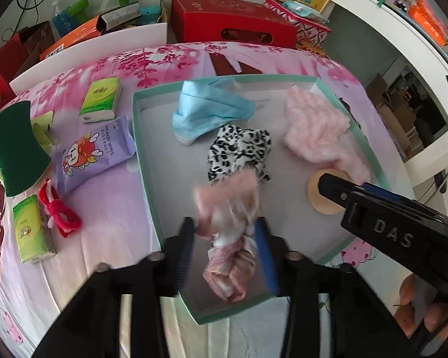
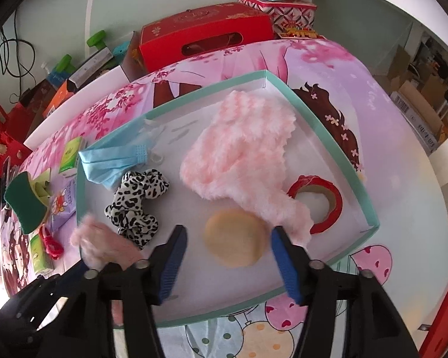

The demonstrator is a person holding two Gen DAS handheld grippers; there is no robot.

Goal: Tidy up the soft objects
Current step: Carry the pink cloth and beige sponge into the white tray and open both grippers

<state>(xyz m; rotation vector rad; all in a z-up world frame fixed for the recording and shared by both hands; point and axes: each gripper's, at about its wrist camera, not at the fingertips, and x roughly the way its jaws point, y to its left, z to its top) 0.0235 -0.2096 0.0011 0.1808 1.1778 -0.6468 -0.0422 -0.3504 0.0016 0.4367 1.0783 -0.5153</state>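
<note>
A teal-rimmed tray (image 1: 140,149) lies on the pink cloth-covered table. It holds a blue face mask (image 1: 206,113), a leopard-print scrunchie (image 1: 239,152), a fuzzy pink cloth (image 1: 316,131), a round beige puff (image 2: 236,237) and a red tape roll (image 2: 328,203). My left gripper (image 1: 224,238) stands open over the tray's near corner, with a blurred pink fluffy bundle (image 1: 227,208) loose between its blue pads. My right gripper (image 2: 228,250) is open astride the beige puff, and its pads are not pressing on it. One of its fingers (image 1: 337,188) shows in the left wrist view.
Left of the tray lie a green sponge (image 1: 15,149), a purple wipes pack (image 1: 95,152), two green tissue packs (image 1: 101,98), and a red fuzzy tie (image 1: 59,208). A red box (image 1: 233,24) and other boxes stand behind the table.
</note>
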